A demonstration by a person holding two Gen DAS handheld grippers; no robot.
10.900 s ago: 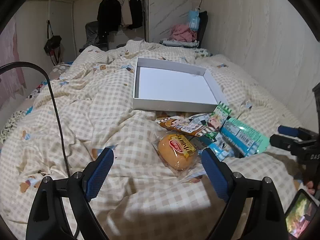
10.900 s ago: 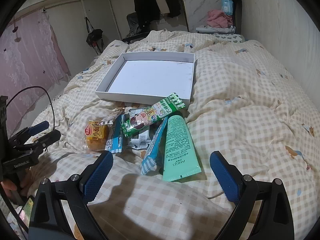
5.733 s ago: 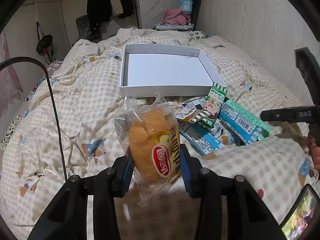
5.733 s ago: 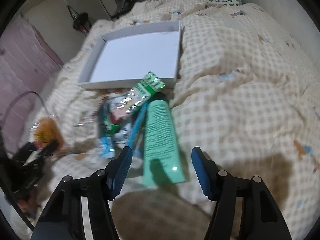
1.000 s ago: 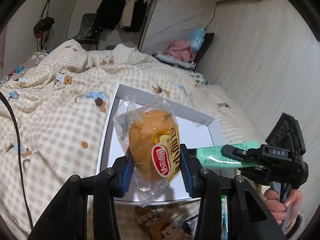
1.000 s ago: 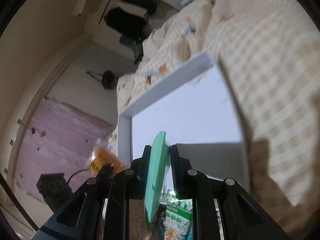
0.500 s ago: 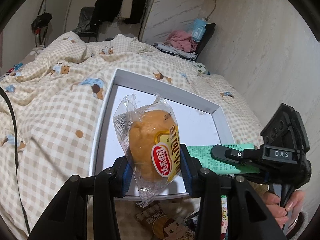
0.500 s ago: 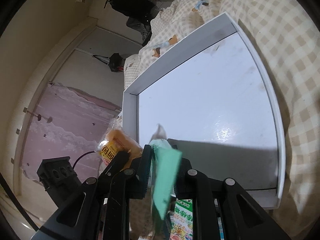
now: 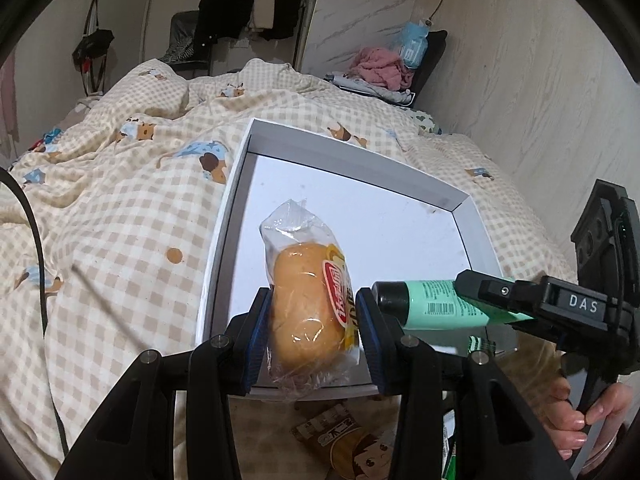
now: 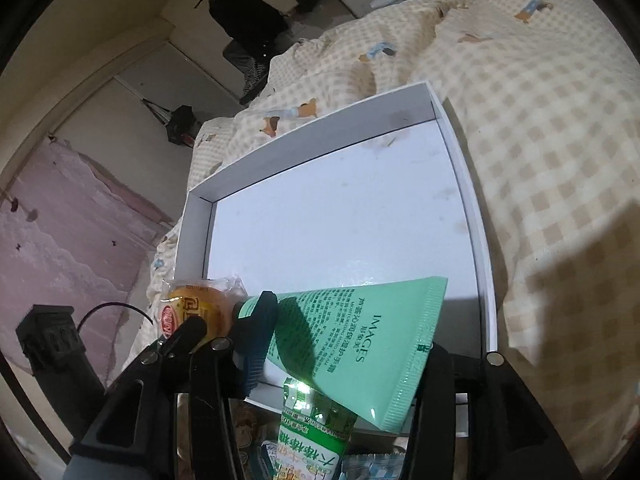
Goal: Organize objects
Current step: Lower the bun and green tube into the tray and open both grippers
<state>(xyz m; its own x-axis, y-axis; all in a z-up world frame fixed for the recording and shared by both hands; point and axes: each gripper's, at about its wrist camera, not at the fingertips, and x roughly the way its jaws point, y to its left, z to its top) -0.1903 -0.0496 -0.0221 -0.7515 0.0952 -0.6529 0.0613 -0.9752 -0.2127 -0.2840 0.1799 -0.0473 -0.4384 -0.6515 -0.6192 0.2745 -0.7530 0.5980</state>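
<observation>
My left gripper (image 9: 310,320) is shut on a bagged orange bun (image 9: 308,300), held over the near left part of the white box (image 9: 352,152). In the right wrist view the bun (image 10: 196,304) shows at the left, beside the box (image 10: 320,148). My right gripper (image 10: 344,344) has its jaws opening. A green cream tube (image 10: 352,336) lies flat and loose across them, over the box's near edge, and hides the right finger. In the left wrist view the tube (image 9: 432,304) points its black cap at the bun, with the right gripper (image 9: 540,304) behind it.
Snack packets lie on the checked quilt in front of the box: a green one (image 10: 316,432) and a brown one (image 9: 348,440). A hand (image 9: 580,420) grips the right tool's handle. A black cable (image 9: 32,232) runs along the left. A wall rises on the right.
The right jaws have parted and the green tube has turned from edge-on to flat across them. The left gripper has tipped down toward the box, still holding the bun.
</observation>
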